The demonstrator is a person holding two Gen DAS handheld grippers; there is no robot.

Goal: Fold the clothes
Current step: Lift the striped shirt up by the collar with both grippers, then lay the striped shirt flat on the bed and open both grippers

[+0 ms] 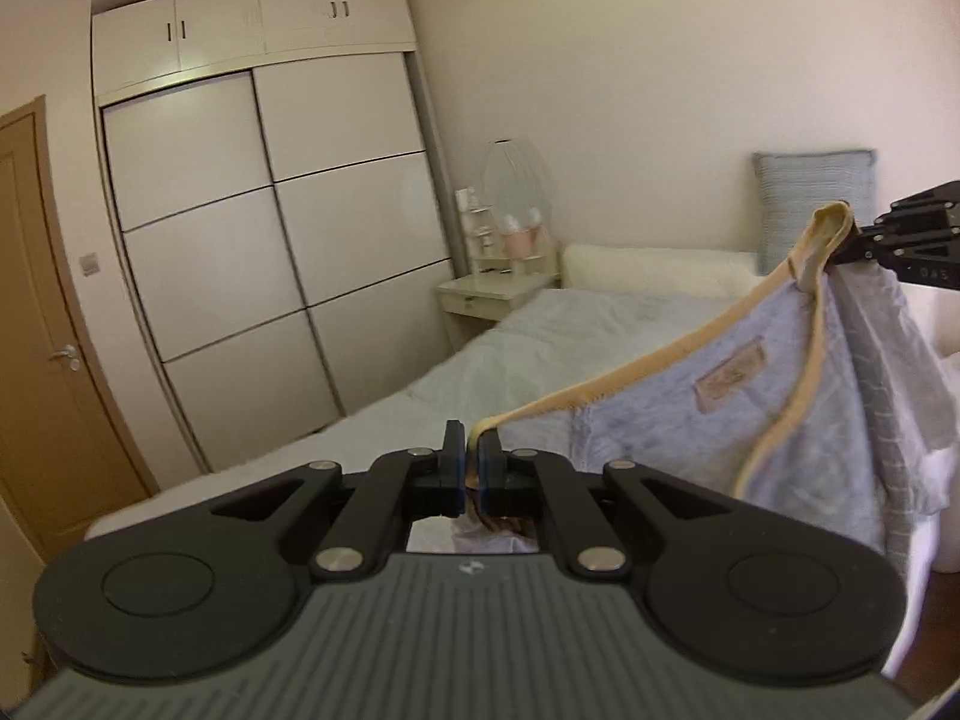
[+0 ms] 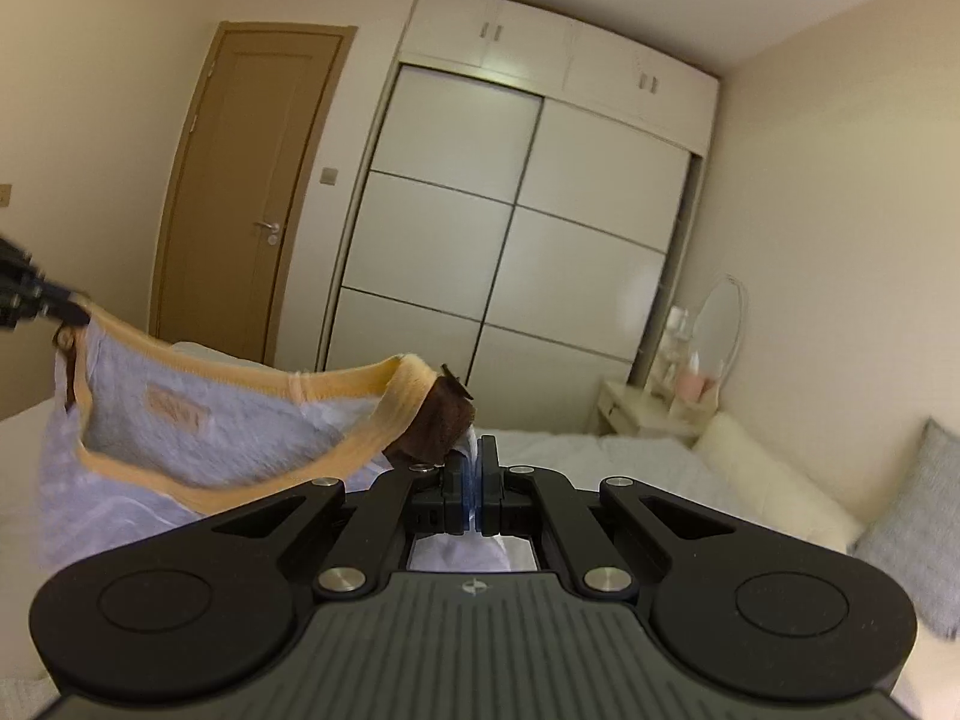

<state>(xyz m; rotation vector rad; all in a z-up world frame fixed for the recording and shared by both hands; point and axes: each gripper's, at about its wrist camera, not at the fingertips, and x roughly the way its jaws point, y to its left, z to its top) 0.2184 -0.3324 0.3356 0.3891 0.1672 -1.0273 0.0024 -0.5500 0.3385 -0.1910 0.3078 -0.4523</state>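
We hold the top [image 1: 690,414] in the air over the bed [image 1: 540,330], left tongs [image 1: 472,468] and right tongs [image 2: 478,474] each clamped on its yellow neckband, probably near the shoulders. It hangs soft, light and floppy.

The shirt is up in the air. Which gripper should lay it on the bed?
Neither alone. The left hand-held gripper and the right hand-held gripper each pinch one end of the shirt collar, so both should probably lower together onto the bed.
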